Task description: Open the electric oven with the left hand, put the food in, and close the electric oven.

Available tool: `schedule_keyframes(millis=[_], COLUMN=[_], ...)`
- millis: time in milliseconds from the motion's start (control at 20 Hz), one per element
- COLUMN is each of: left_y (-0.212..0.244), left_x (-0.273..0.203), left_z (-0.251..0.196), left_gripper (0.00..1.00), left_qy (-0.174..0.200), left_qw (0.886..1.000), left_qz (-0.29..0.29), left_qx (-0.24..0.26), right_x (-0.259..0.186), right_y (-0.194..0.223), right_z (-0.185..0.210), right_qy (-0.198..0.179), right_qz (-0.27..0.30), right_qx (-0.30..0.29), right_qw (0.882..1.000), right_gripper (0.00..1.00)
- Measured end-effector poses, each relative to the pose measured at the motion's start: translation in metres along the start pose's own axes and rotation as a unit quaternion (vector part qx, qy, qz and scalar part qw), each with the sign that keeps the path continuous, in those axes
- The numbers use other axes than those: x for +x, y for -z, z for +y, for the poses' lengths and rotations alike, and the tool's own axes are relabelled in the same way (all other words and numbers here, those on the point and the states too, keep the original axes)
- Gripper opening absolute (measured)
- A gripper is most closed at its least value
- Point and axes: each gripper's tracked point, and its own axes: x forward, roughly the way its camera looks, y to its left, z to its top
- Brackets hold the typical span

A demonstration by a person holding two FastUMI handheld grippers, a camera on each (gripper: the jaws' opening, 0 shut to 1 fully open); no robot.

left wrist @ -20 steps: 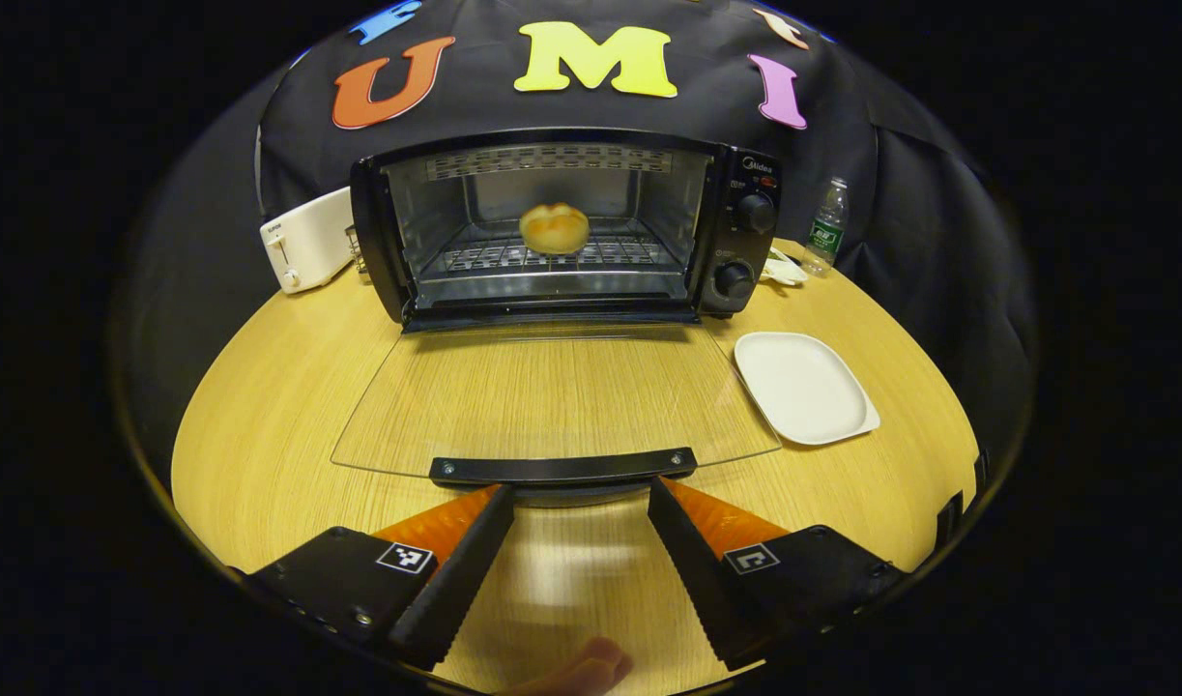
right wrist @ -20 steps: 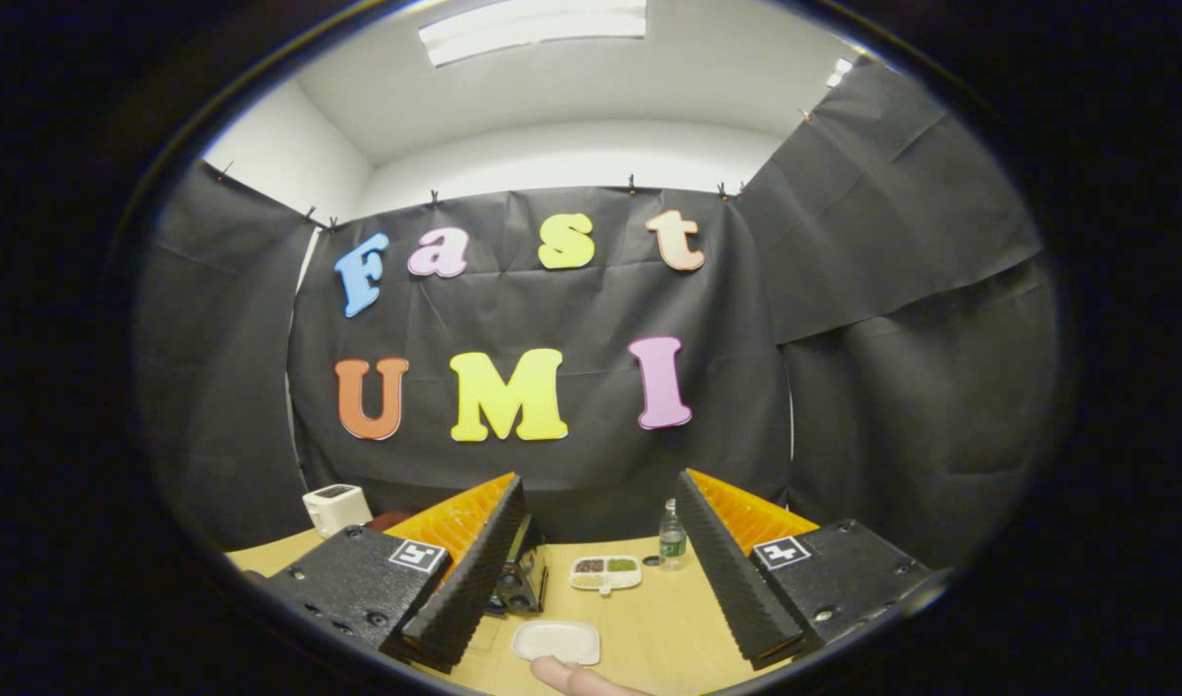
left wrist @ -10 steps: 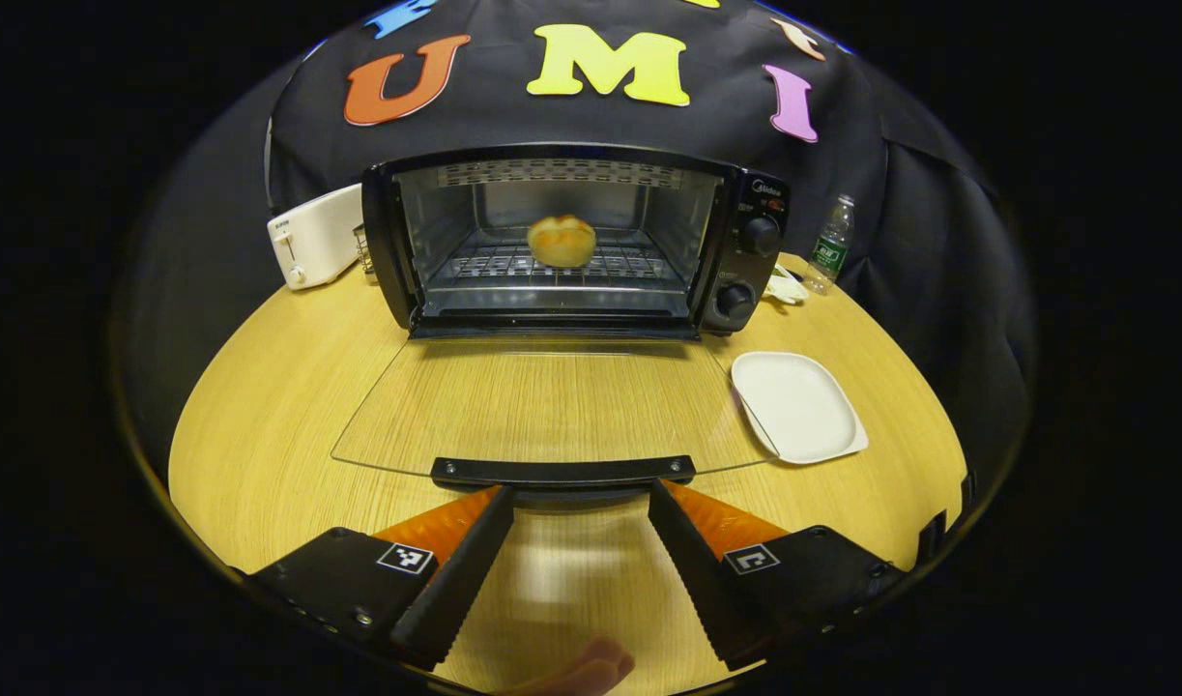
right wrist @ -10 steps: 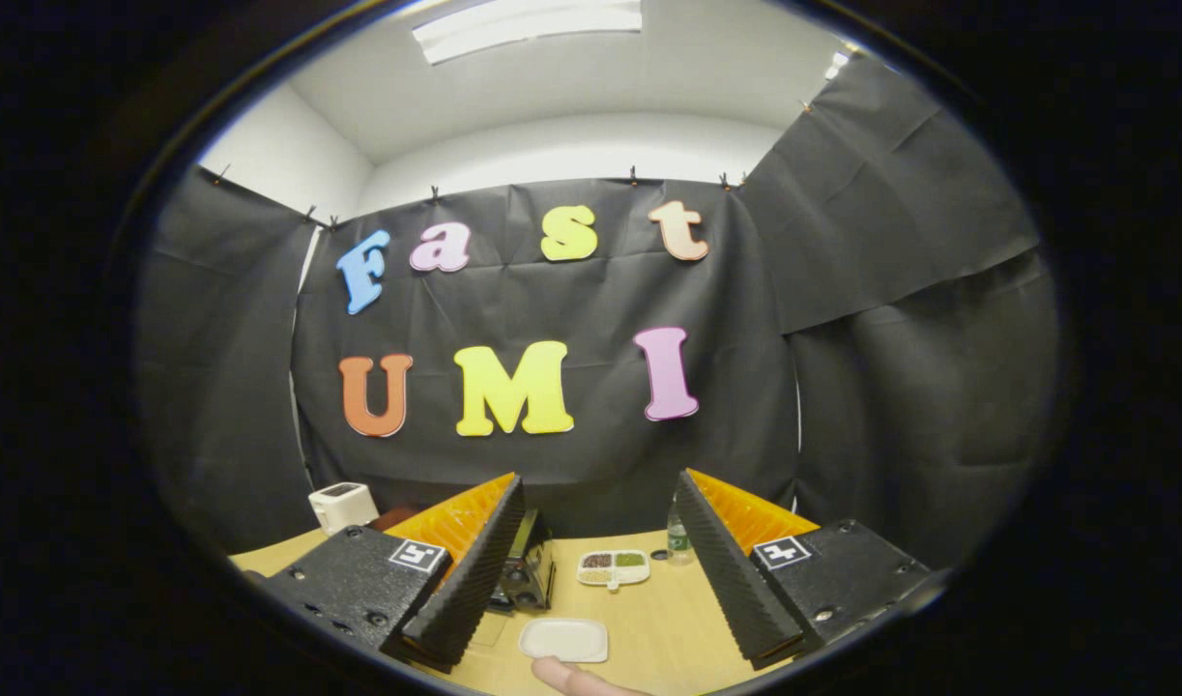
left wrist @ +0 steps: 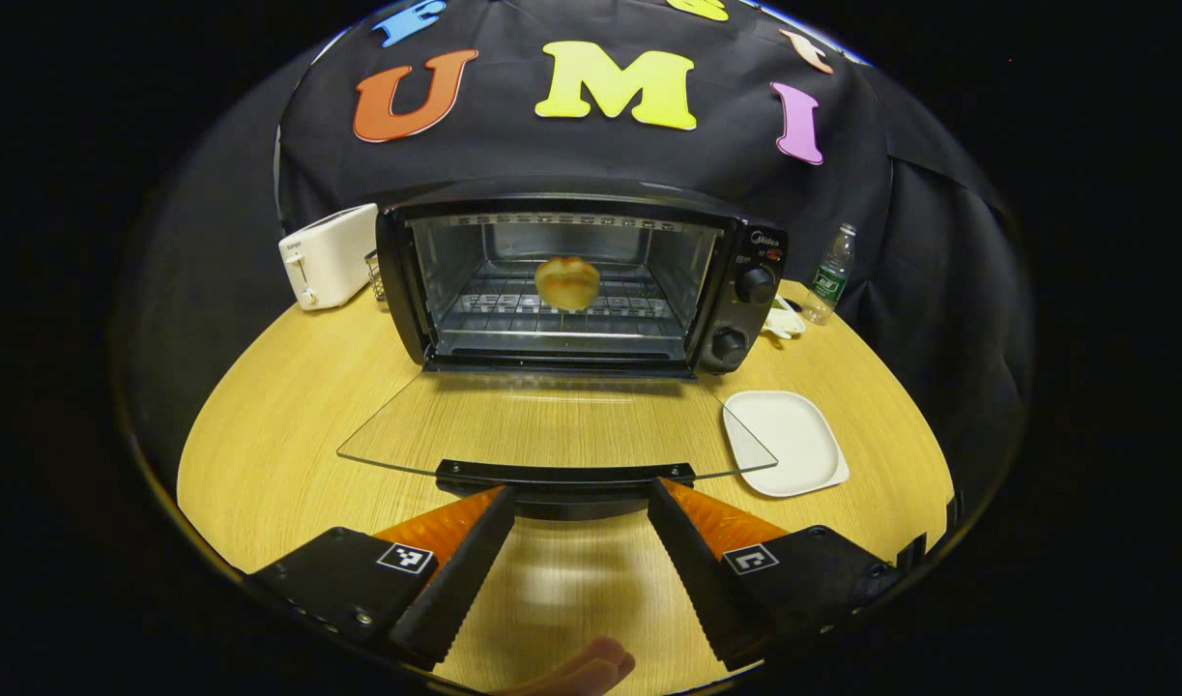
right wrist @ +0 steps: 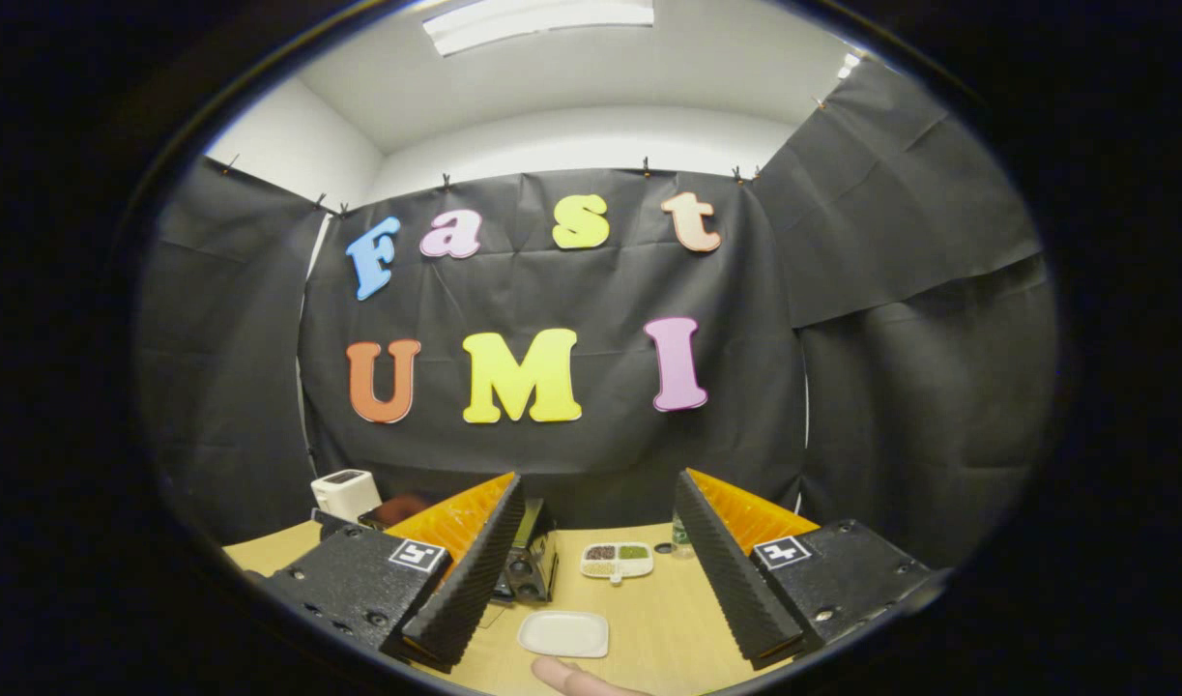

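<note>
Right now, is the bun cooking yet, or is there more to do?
Not yet. Done: the oven is open and the bun sits on its rack, off the white plate. In hand: the left gripper is open at the handle of the glass door. Left: swing that door shut. The right gripper is open, up off the table.

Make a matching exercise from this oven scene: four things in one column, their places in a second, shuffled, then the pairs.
Things:
1. bread roll
2. white plate
3. toaster
4. water bottle

Places:
A. on the table, left of the oven
B. on the rack inside the oven
C. by the cloth wall, right of the oven
D. beside the open glass door, on its right

Pairs: 1-B, 2-D, 3-A, 4-C
</note>
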Motion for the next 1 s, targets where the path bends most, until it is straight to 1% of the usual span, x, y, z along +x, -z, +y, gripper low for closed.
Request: schedule_keyframes(millis=[100, 150, 550, 700, 800, 900, 950, 1000], left_y=[-0.013, -0.019, -0.052, -0.07, -0.079, -0.091, -0.098, -0.104], left_x=[-0.002, -0.008, -0.008, -0.01, -0.008, -0.007, -0.006, -0.005], left_z=[0.008, 0.008, 0.008, 0.01, 0.01, 0.01, 0.01, 0.011], left_gripper=[0.93, 0.93, 0.95, 0.95, 0.96, 0.97, 1.0, 0.97], left_qy=[-0.023, -0.023, -0.02, -0.02, -0.019, -0.016, -0.015, -0.015], left_qw=[0.999, 0.999, 0.998, 0.995, 0.993, 0.991, 0.99, 0.989], left_qz=[-0.02, -0.034, -0.062, -0.089, -0.106, -0.124, -0.132, -0.138], left_qx=[0.02, 0.028, 0.026, 0.029, 0.042, 0.054, 0.054, 0.051], right_x=[0.0, 0.001, 0.003, 0.002, 0.001, 0.0, 0.0, 0.001], right_y=[0.001, 0.002, 0.01, 0.012, 0.014, 0.016, 0.017, 0.018], right_z=[0.0, 0.0, -0.001, -0.002, -0.004, -0.005, -0.005, -0.005], right_qy=[-0.001, 0.0, 0.002, 0.003, 0.005, 0.006, 0.007, 0.008], right_qz=[0.001, 0.001, 0.013, 0.014, 0.015, 0.017, 0.019, 0.02], right_qx=[-0.001, -0.003, -0.003, 0.0, 0.0, 0.0, 0.0, 0.0], right_qw=[1.0, 1.0, 1.0, 1.0, 1.0, 1.0, 1.0, 1.0], right_gripper=[0.94, 0.94, 0.94, 0.94, 0.94, 0.94, 0.94, 0.94])
